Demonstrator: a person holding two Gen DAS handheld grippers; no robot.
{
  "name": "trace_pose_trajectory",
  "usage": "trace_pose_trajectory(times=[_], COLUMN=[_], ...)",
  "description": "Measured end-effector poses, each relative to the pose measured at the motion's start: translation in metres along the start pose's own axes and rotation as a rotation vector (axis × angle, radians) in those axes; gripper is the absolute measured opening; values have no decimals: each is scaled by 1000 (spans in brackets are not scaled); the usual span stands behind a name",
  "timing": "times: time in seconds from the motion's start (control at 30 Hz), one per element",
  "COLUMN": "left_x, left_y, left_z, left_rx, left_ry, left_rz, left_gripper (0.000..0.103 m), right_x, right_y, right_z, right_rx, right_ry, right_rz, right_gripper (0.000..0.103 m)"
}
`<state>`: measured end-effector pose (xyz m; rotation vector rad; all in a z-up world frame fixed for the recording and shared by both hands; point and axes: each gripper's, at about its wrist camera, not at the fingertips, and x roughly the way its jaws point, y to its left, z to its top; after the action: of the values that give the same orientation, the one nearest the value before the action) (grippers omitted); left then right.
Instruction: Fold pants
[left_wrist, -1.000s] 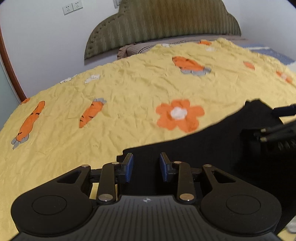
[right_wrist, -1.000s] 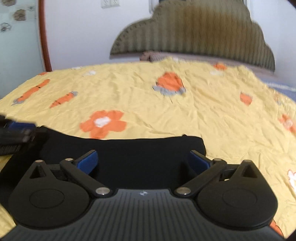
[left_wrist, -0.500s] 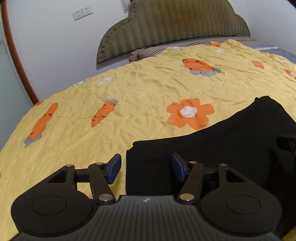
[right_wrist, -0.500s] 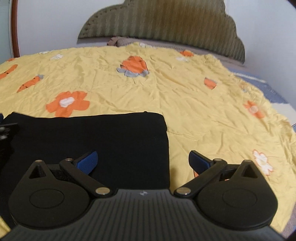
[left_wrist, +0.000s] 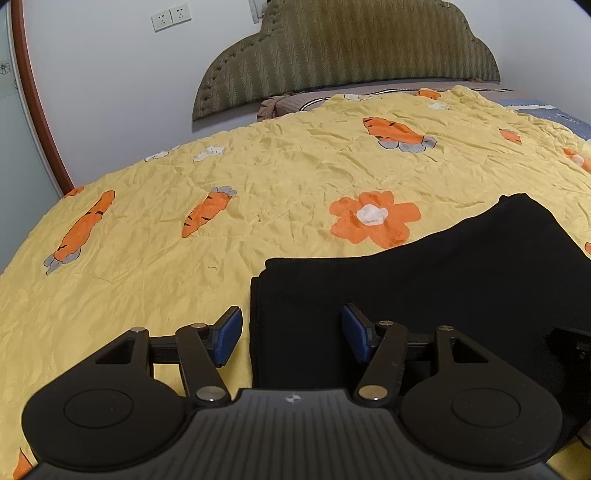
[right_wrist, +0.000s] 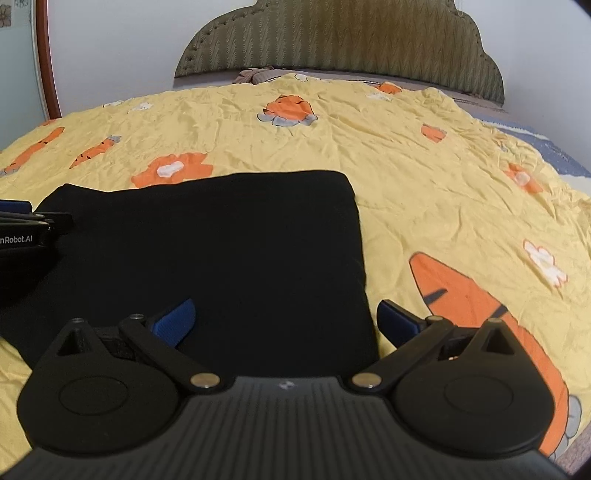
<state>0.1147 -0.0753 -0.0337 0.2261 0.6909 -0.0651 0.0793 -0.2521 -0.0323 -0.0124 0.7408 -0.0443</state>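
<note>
The black pants (left_wrist: 424, 291) lie folded into a flat rectangle on the yellow bedspread (left_wrist: 258, 177). My left gripper (left_wrist: 291, 334) is open and empty, straddling the fold's left edge a little above it. In the right wrist view the pants (right_wrist: 221, 240) fill the middle. My right gripper (right_wrist: 286, 319) is open wide and empty, over the fold's right near corner. The left gripper's body shows at the left edge of the right wrist view (right_wrist: 22, 236).
The bedspread (right_wrist: 443, 177) has orange carrot and flower prints and covers the whole bed. A padded olive headboard (left_wrist: 347, 51) stands against the white wall behind. A blue-grey sheet (right_wrist: 554, 155) shows at the bed's right side.
My left gripper opened and let go of the pants' edge. Both grippers drew back and rose, and the pants now lie flat as a folded rectangle.
</note>
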Motion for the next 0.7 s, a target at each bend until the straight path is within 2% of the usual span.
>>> trace_pose_trajectory(times=[0.2,0.37,0.5,0.7], left_x=[-7,-14,-18,-27], left_y=[-4,-1,3,5], left_z=[-6,-10,-15,-21], left_rx=[27,4,-23,-34], left_ry=[-12,-6,6,18], left_rz=[10,-5,-6,-22], left_gripper=[58,59,68,68], right_x=[-6,-11,-16,-24], right_y=[-6,-3,-1,-4], right_z=[-9,-13,-16,-21], right_rx=[15,-13,-29,-31], right_ry=[-12,-28,-36,-40], right_rz=[9,-15,-33,-50], right_gripper=[103,103,103,103])
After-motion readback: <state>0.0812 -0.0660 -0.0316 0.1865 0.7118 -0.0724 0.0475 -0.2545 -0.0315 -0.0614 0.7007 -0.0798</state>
